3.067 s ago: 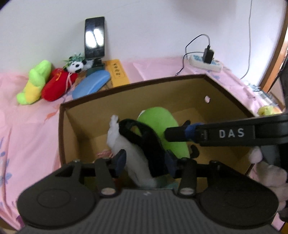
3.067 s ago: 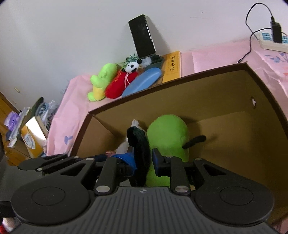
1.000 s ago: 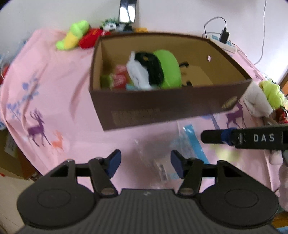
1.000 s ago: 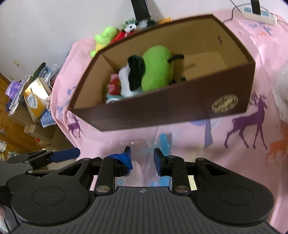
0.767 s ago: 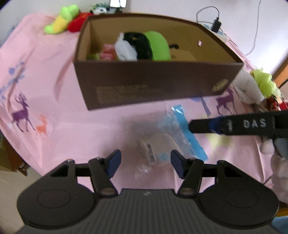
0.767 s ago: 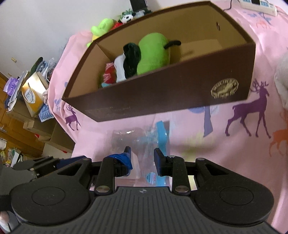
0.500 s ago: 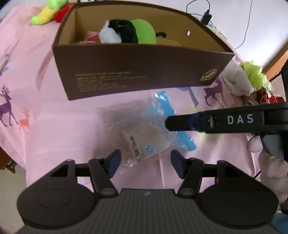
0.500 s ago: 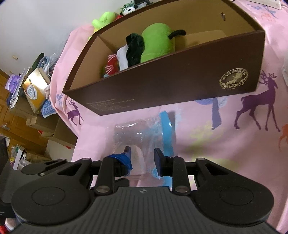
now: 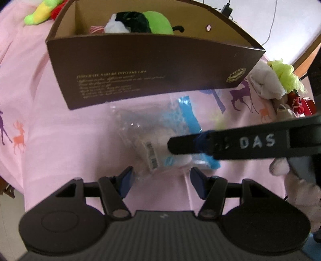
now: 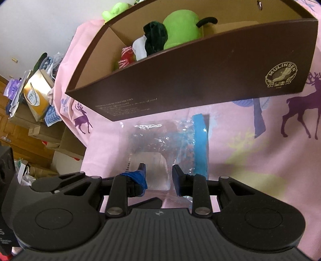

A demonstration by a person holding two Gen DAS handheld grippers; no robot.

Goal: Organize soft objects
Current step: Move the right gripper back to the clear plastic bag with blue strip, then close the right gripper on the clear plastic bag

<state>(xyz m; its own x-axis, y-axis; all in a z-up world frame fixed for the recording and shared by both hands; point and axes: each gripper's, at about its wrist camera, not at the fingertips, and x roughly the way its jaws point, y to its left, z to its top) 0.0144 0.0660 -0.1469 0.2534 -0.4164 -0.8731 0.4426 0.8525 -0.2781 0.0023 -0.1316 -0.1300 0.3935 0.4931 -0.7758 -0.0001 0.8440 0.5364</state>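
**Both grippers over the clear bag**

A clear plastic bag (image 9: 158, 136) with a blue strip and a white soft item inside lies on the pink cloth (image 9: 60, 140), at 6 o'clock of the brown box (image 9: 152, 66) holding plush toys. The left gripper (image 9: 161, 177) hangs above it, jaws wide apart. The right gripper (image 10: 158, 176) reaches in from 3 o'clock, jaws opening, pads astride the bag.

Pink deer-print sheet (image 9: 60, 124) bearing the goods

A brown box (image 9: 152, 66) is sitting on it, a clear plastic packet (image 9: 156, 138) lying just in front, plush toys (image 9: 274, 80) resting at the right edge and more (image 9: 40, 14) behind the box's left corner.
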